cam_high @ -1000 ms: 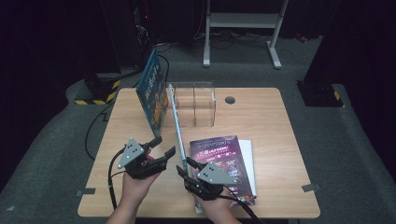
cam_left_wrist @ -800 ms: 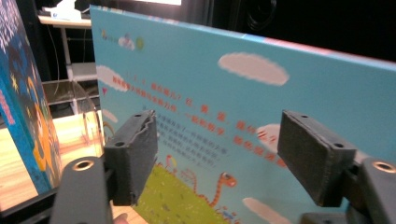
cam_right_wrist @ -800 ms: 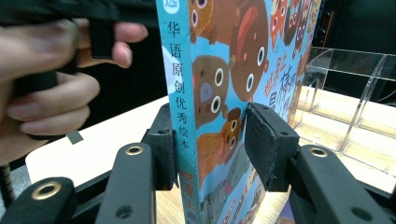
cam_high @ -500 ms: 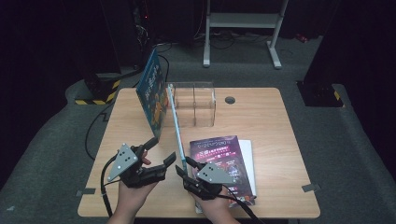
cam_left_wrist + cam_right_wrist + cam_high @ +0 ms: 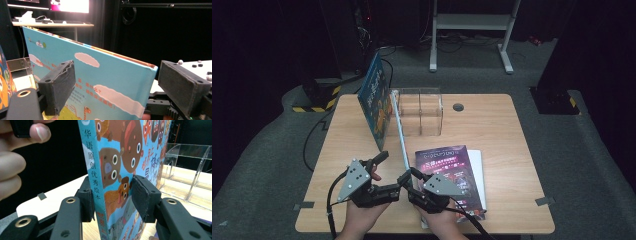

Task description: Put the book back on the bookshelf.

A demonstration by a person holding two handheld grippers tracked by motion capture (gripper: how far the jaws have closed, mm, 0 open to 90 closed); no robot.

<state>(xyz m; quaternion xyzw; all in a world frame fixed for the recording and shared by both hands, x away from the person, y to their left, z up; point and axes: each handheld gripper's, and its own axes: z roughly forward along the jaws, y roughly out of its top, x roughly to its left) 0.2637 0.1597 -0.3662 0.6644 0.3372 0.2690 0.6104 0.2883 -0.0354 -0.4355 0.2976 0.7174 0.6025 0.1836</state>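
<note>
Three books are in play, and as I read it the job is to stand them up at the clear rack [image 5: 422,110] at the far side of the surface [image 5: 507,145]. One blue book [image 5: 374,102] already stands on edge against the rack's left side, so that part looks done. The thin book [image 5: 402,135] is the one in hand: it stands upright on its long edge, running from the rack's front left corner back toward the person. The purple book [image 5: 452,170] lies flat and untouched under the right forearm, so it looks left for later.

The right gripper [image 5: 412,175] pinches the near end of the thin book. The left gripper [image 5: 394,167] sits just beside it; its jaws have just been opening and now stand spread, with the book's corner between them but not pressed. The handover to the right gripper seems complete; sliding the book into the rack remains.

The right gripper view makes the grip plain: both pads [image 5: 142,197] bear on the thin book [image 5: 112,157], one by the spine and one on the animal cover, with the rack [image 5: 190,170] beyond. The left gripper view shows the book's sky-blue back cover [image 5: 112,82] and a clear gap to the right-hand pad [image 5: 182,82]. The high view alone shows the full layout.
</note>
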